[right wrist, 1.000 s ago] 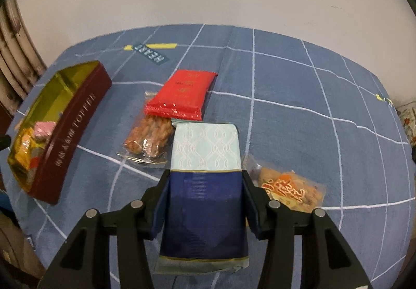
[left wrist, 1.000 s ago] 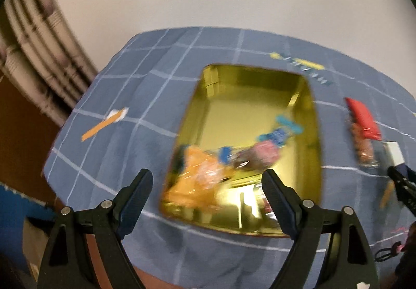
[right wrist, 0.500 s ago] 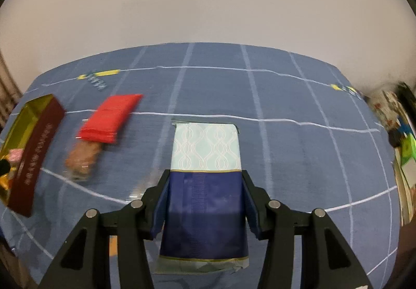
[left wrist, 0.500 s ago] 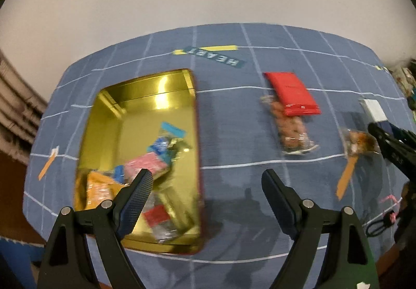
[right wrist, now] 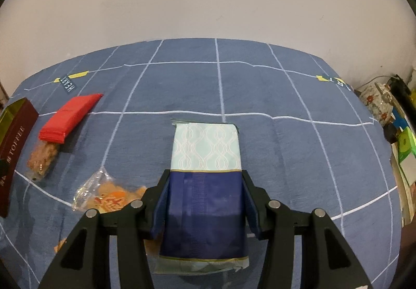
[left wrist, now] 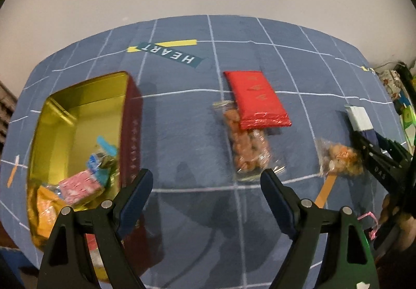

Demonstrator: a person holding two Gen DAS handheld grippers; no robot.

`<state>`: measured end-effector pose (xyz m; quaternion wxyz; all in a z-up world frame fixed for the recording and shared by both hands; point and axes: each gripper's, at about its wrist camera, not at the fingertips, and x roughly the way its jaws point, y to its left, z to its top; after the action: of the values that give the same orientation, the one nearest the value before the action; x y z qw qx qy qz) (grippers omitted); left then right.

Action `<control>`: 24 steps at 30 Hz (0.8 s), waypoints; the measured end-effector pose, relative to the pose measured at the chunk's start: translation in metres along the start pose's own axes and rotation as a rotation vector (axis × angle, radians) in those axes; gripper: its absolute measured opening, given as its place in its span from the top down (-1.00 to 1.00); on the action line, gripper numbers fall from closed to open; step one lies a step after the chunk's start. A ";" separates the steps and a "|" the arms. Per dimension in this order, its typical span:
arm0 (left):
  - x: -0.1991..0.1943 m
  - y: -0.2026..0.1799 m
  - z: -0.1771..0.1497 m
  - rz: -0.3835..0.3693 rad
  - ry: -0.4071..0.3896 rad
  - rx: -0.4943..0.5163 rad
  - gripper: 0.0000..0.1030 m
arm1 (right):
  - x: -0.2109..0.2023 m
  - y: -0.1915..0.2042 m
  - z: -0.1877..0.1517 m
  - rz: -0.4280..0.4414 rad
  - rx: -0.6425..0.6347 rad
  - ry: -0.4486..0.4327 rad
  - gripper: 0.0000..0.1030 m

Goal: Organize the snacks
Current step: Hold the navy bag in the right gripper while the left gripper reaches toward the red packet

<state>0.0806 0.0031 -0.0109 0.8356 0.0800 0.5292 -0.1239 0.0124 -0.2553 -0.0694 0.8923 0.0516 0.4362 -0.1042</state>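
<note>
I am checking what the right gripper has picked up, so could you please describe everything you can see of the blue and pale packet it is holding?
The packet is a flat, glossy pouch, dark navy over its near part and pale mint with a white wavy lattice at its far end, the two split by a thin gold line. Its near end shows a gold line and a pale sealed edge. It lies lengthwise along the right gripper, whose fingers press its two long sides, above the blue checked cloth. The left wrist view shows its pale end.

Both views are angled steeply down from just above the blue tablecloth [left wrist: 187, 133]; the red packet [left wrist: 256, 99] [right wrist: 70, 113] is shared.
</note>
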 end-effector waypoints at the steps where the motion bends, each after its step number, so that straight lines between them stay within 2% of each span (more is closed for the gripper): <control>1: 0.003 -0.003 0.002 -0.003 0.002 0.002 -0.58 | 0.001 -0.003 -0.001 -0.002 0.002 0.001 0.01; 12: 0.037 -0.024 0.022 -0.033 0.042 -0.031 -0.58 | 0.004 -0.015 -0.007 0.005 0.015 -0.025 -0.02; 20: 0.060 -0.031 0.031 0.009 0.069 -0.032 -0.56 | 0.003 -0.015 -0.008 0.007 0.018 -0.031 -0.03; 24: 0.066 -0.029 0.031 0.022 0.075 -0.027 -0.39 | 0.003 -0.015 -0.008 0.005 0.018 -0.031 -0.03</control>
<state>0.1256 -0.0414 -0.0577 0.8175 0.0789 0.5609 -0.1045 0.0051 -0.2689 -0.0767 0.8988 0.0590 0.4211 -0.1064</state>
